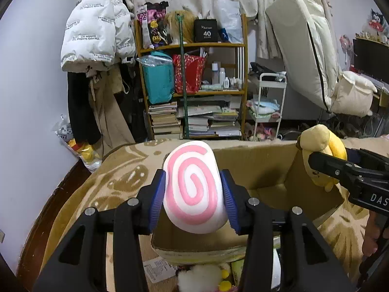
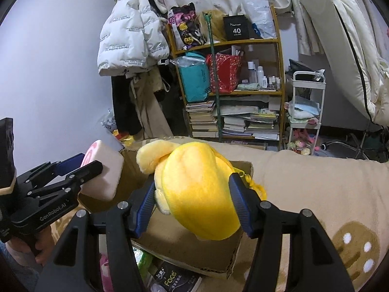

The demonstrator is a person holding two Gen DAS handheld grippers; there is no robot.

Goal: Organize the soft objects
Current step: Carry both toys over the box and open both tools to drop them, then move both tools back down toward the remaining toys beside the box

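- Two tools are up over an open cardboard box [image 1: 255, 160], each with a soft toy between its blue pads.
- The left tool [image 1: 193, 198] is clamped on a white cushion [image 1: 192, 185] with a pink spiral face; the pads press its two sides and the spiral faces back toward the camera.
- The right tool [image 2: 194, 199] grips a yellow plush [image 2: 199, 189], pads on either flank, a pale floppy ear [image 2: 150, 155] sticking out ahead and to the left of the tool.
- From the left tool, the plush hangs off to the right, over the box's right wall; from the right tool, the cushion sits off to the left, over the box's left side.
- The box lies just ahead of and below both tools, flaps open; what shows of its inside is bare brown cardboard, though much of the floor is hidden behind the toys.
- The box rests on a tan blanket [image 2: 316, 182] with brown prints.
- Beneath the tools, nearer than the box, lie loose items: a white fluffy toy [image 1: 199, 277] and a dark packet [image 2: 175, 279] marked "Face".
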